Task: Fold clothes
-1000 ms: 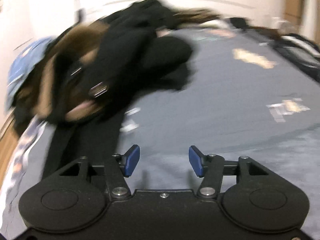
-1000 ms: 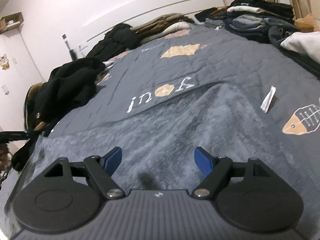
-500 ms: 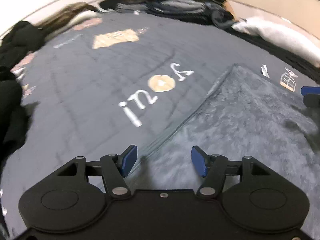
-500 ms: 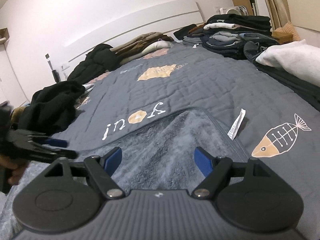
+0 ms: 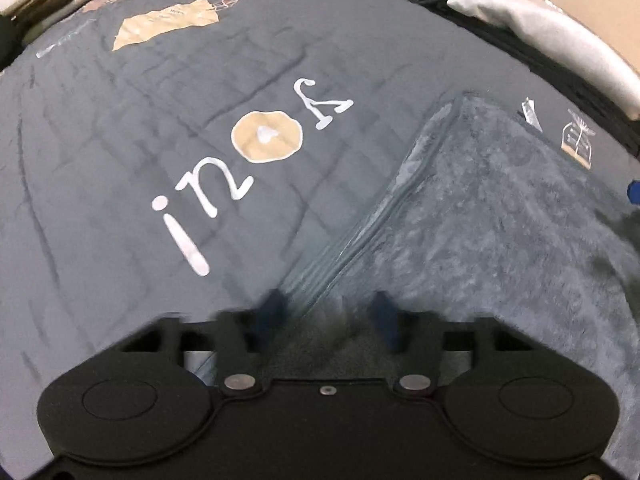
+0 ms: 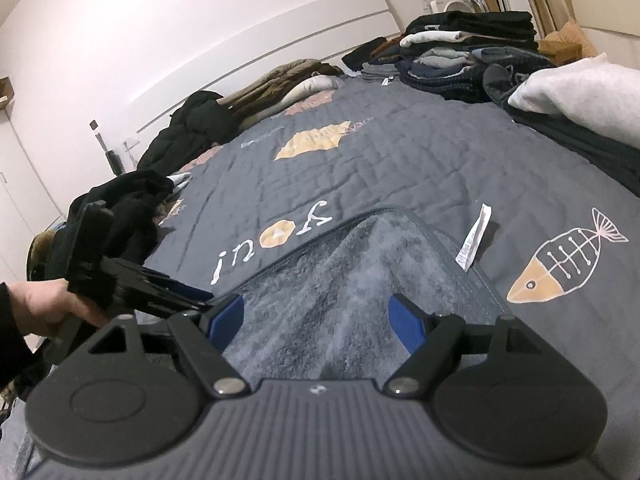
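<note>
On quilted bedspread [image 6: 420, 160]: grey fleece garment [image 6: 340, 280] flat, corner pointing toward headboard — both grippers, left [image 5: 328, 312] and right [image 6: 318, 316], spread wide; clothes piles [image 6: 460, 52] around edges.

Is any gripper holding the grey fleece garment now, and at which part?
Nothing is held. The left gripper straddles the grey fleece garment's stitched edge with jaws open; the right gripper is open too.

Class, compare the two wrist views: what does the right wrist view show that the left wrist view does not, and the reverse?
Only the right wrist view: the person's hand holding the left gripper, the white wall and the folded pile.

Only the left wrist view: a blue tip at its right edge, probably the right gripper.

Both: the fluffy grey garment on the quilt, its white label, and open jaws.
</note>
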A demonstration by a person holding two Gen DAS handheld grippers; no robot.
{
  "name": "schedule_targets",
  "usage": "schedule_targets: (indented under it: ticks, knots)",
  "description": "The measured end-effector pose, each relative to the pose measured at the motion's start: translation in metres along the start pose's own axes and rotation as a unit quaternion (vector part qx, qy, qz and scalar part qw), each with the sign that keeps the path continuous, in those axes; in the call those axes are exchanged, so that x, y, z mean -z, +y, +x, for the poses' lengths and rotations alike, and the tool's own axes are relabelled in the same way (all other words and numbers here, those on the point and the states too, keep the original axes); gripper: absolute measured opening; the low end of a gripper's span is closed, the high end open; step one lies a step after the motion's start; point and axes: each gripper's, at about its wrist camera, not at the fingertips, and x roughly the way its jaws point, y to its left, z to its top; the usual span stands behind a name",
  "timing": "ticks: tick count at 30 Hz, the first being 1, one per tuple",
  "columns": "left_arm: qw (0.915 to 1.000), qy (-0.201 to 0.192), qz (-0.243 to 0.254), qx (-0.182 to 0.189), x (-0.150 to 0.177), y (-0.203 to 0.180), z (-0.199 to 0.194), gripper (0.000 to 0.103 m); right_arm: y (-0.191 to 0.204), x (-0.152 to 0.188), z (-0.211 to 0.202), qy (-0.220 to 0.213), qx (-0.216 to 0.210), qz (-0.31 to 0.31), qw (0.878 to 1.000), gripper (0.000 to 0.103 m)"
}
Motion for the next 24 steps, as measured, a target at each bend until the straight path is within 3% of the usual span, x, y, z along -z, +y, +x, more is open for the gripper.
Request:
schedule_targets:
  ticks: [3,9,10,11,15,21,24]
  knots:
    - [0.9999,-0.013,0.011,-0.002,-0.001,-0.004,-0.006,0.012,-0.002,-0.001,-0.001,0.001,-0.001,0.009,1.0,0.079]
    - [0.9976,-0.059,-0.002,-0.035,-0.01,0.0,-0.02,0.011,-0.003,-0.001,-0.003,-0.001,-0.002,0.009,1.0,0.079]
    - [0.9985,-0.046,-0.004,-0.03,-0.011,0.0,-0.015,0.012,-0.003,-0.001,-0.003,-0.001,-0.002,0.008,1.0,0.079]
    - [0.9989,-0.036,-0.005,-0.03,-0.012,0.0,-0.011,0.02,-0.002,-0.001,-0.002,0.0,-0.003,0.007,1.0,0.079]
    - [0.9961,-0.041,-0.004,-0.078,-0.006,-0.006,-0.016,0.045,-0.001,0.001,0.0,0.007,-0.001,-0.001,1.0,0.079]
    - [0.9889,-0.098,-0.08,-0.079,0.037,0.025,-0.074,0.049,0.004,0.003,0.0,0.009,-0.002,-0.009,1.0,0.079]
    - [0.9852,-0.079,-0.105,-0.11,0.067,0.051,-0.089,0.049,0.006,0.004,0.0,0.01,-0.003,-0.013,1.0,0.079]
